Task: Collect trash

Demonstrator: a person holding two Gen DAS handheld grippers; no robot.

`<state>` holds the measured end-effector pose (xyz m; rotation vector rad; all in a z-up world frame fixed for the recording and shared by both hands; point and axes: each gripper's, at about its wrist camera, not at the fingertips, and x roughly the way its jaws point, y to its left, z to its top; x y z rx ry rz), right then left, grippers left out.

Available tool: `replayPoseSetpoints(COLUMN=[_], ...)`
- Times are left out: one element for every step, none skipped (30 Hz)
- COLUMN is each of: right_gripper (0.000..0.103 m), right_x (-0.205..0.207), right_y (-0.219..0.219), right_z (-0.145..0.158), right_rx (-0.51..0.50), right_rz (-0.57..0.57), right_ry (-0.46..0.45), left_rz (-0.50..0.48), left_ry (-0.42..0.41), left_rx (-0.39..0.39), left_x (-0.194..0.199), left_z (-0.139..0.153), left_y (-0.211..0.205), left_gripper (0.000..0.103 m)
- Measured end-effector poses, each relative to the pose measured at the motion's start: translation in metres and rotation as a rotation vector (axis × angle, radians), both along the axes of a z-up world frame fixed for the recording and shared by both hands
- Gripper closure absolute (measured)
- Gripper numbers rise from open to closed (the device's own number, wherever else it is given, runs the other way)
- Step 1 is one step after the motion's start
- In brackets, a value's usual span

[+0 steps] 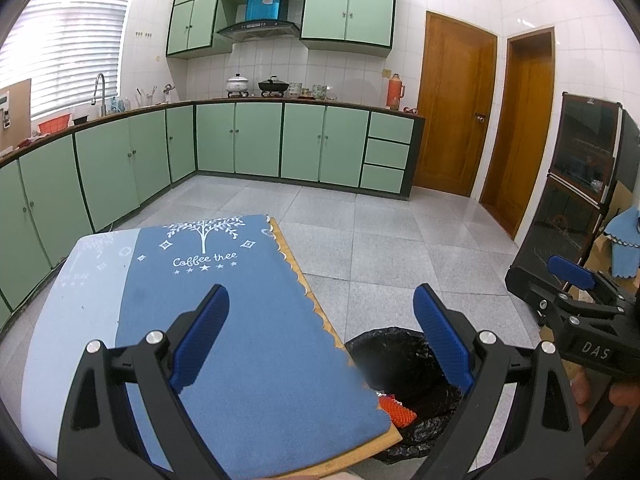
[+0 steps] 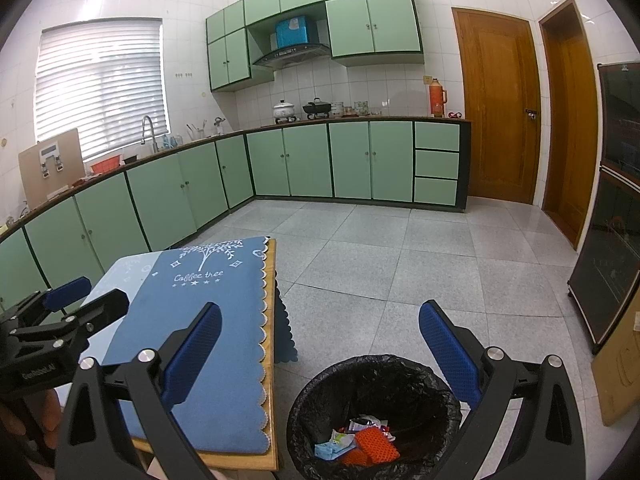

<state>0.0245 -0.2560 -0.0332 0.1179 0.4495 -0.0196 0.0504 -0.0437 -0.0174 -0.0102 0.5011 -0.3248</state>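
A bin with a black liner (image 2: 320,384) stands on the floor beside the table's right edge. In it lie an orange mesh piece (image 2: 374,446) and several crumpled wrappers (image 2: 336,444). My right gripper (image 2: 320,356) hovers above the bin's left rim, open and holding nothing. My left gripper (image 1: 322,336) is open over the blue "Coffee tree" cloth (image 1: 240,320) on the table, also holding nothing. The left wrist view shows the bin (image 1: 400,356) partly hidden by the table corner, with the orange mesh (image 1: 396,408) peeking out. Each gripper appears at the edge of the other's view.
Green kitchen cabinets (image 2: 192,188) run along the left and back walls. Two wooden doors (image 2: 496,108) stand at the back right. A dark glass-fronted cabinet (image 2: 612,240) and a cardboard box (image 2: 624,368) line the right side. Grey tiled floor (image 2: 400,264) stretches beyond the table.
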Motion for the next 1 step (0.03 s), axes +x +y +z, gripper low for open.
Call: replayPoseSetpoints(right_gripper=[0.006], right_x=[0.0002], right_y=[-0.0004], right_z=[0.0003], right_rx=[0.0], right_rz=[0.0], right_ry=[0.0], left_rz=[0.001], left_ry=[0.001], left_rx=[0.0], left_x=[0.0004], left_z=[0.0], left_y=[-0.0005], left_gripper=[0.013])
